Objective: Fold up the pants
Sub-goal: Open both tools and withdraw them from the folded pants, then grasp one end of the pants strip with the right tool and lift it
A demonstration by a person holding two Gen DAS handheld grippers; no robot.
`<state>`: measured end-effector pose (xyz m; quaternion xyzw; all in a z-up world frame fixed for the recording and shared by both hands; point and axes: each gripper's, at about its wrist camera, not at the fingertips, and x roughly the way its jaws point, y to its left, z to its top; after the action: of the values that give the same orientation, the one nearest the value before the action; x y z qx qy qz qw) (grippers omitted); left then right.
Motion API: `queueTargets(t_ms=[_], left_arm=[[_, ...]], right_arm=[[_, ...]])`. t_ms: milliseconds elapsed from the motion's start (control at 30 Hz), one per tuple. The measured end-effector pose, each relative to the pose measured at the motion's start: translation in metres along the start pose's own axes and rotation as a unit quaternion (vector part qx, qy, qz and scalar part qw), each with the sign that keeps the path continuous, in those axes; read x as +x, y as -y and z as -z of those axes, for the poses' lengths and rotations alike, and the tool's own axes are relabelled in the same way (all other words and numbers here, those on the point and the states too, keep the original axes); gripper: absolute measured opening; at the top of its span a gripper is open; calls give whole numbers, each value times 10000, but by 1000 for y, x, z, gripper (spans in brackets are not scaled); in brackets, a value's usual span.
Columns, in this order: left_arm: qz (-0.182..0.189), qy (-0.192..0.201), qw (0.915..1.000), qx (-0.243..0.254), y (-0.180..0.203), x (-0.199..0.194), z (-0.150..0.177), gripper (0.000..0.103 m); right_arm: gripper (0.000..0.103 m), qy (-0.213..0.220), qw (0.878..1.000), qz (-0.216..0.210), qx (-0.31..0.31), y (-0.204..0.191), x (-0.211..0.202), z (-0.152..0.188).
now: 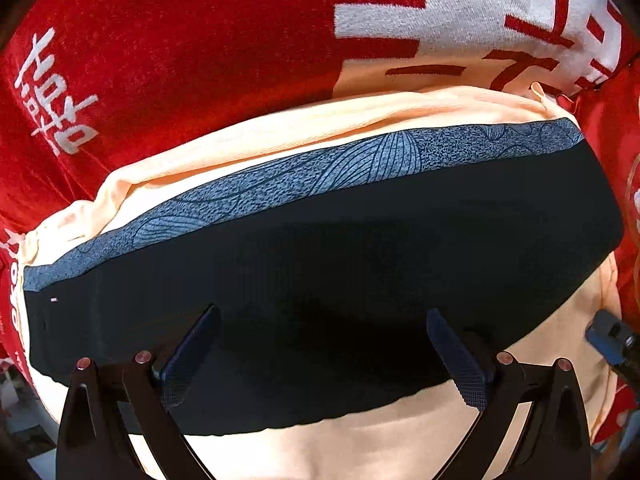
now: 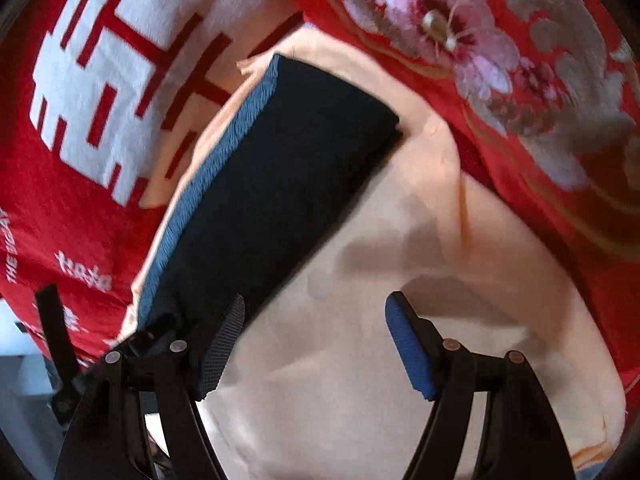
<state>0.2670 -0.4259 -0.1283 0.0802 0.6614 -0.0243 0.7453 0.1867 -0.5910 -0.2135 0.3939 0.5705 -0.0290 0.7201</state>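
Dark navy pants [image 1: 328,264] lie folded into a flat oblong with a blue patterned waistband [image 1: 280,184] along the far edge, on top of a peach cloth [image 1: 360,448]. My left gripper [image 1: 323,328] hovers open over the near part of the pants, with nothing between its fingers. In the right wrist view the folded pants [image 2: 276,184] run diagonally, waistband [image 2: 208,184] on the left. My right gripper [image 2: 316,316] is open and empty above the peach cloth [image 2: 400,360], just right of the pants' near end. The right gripper's tip [image 1: 608,332] shows at the right edge of the left wrist view.
A red cloth with white characters [image 1: 160,60] covers the surface behind and left of the pants. A red floral fabric [image 2: 500,60] lies at the right. The surface's edge and a pale floor [image 2: 24,360] show at the lower left.
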Motion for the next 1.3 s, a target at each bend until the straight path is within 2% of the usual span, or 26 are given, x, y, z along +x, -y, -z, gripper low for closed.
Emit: queueTargets(t_ms=[267,367,600,667,767,867,900,933,967,1000,1033,1167,1200,1267,1300], left_arm=[[-155,15,9995,-276,-9,23,-3,103],[-141,-45,9993,-337,-7,37,-3,103],[0,132,9991,-412,-7,43,4,103],[64,128,9989,-451,-9,46,6,103],[178,77,9985,-514,-16,53,8,103],[276,5,9984,-489,-21,56,5,103],[277,-28,9985,-479,-23,55,4,102],[265,-16,9985,-488,-23,53,3,98],[305,38,9983,-497,-23,47,2,79],[369,53,9981,-482,-23,43,-2,63],[436,88,9981,-430,-19,35,-3,59],[601,592,9964,-81,0,13,-4,58],[608,631,9962,-19,8,18,-3,58],[730,368,9966,-60,16,41,0,59],[691,458,9965,-120,17,48,2,59]], right_arm=[[76,438,9976,-527,106,7,10,-19],[76,667,9959,-600,-96,3,15,-25],[78,990,9913,-642,-582,-23,24,-41],[78,963,9917,-581,-620,-23,29,-40],[77,1003,9910,-745,-478,-13,32,-40],[76,845,9939,-648,-289,-17,35,-49],[71,741,9955,-552,-224,-19,35,-52],[35,614,9973,-384,-154,-20,36,-55],[21,432,9986,-275,-96,-20,39,-58],[19,378,9985,-400,-34,-19,38,-59],[16,393,9980,-486,-48,-20,33,-58],[15,630,9949,-505,-597,-41,6,-45],[15,648,9946,-500,-639,-43,5,-44],[14,644,9946,-493,-643,-47,5,-44],[14,655,9947,-454,-649,-49,5,-45]])
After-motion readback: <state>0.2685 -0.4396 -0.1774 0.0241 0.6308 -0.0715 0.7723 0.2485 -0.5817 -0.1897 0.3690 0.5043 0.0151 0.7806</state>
